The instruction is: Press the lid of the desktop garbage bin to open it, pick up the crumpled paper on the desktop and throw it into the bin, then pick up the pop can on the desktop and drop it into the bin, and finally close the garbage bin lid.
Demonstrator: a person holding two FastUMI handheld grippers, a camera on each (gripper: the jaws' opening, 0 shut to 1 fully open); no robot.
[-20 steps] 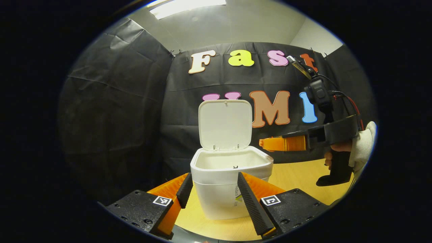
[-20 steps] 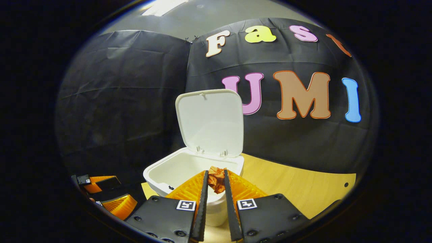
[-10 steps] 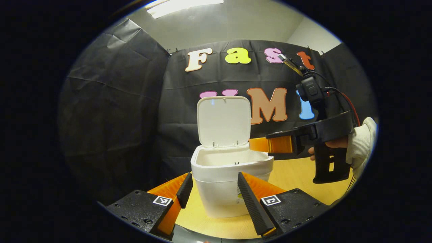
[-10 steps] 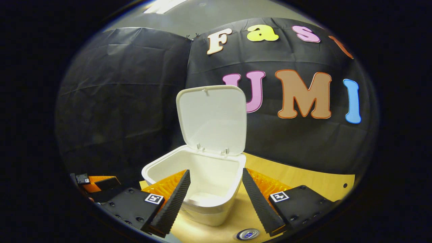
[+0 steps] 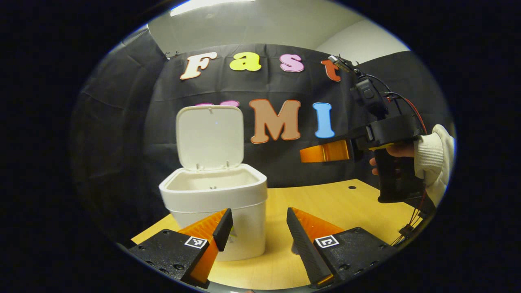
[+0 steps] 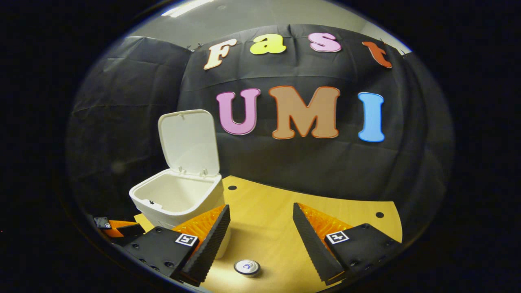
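The white desktop bin (image 5: 213,195) stands on the table with its lid (image 5: 209,136) upright and open. In the right gripper view the bin (image 6: 177,199) is at the left, its lid (image 6: 189,142) raised; I cannot see down to its bottom. The pop can (image 6: 247,267) stands low in that view, its silver top just below my open right gripper (image 6: 260,228). My left gripper (image 5: 258,228) is open and empty, just right of the bin's front. In the left gripper view the right gripper (image 5: 325,151) hovers well above the table, right of the bin.
The yellow wooden table (image 6: 285,211) has small round holes (image 6: 232,187) and runs back to the black cloth wall. A hand in a white sleeve (image 5: 433,160) holds the right gripper. The left gripper (image 6: 118,230) sits low beside the bin in the right gripper view.
My right gripper opened over the bin and let go of the crumpled orange paper, then drew back to the right. Both views have swung right, so the bin now sits at the left.
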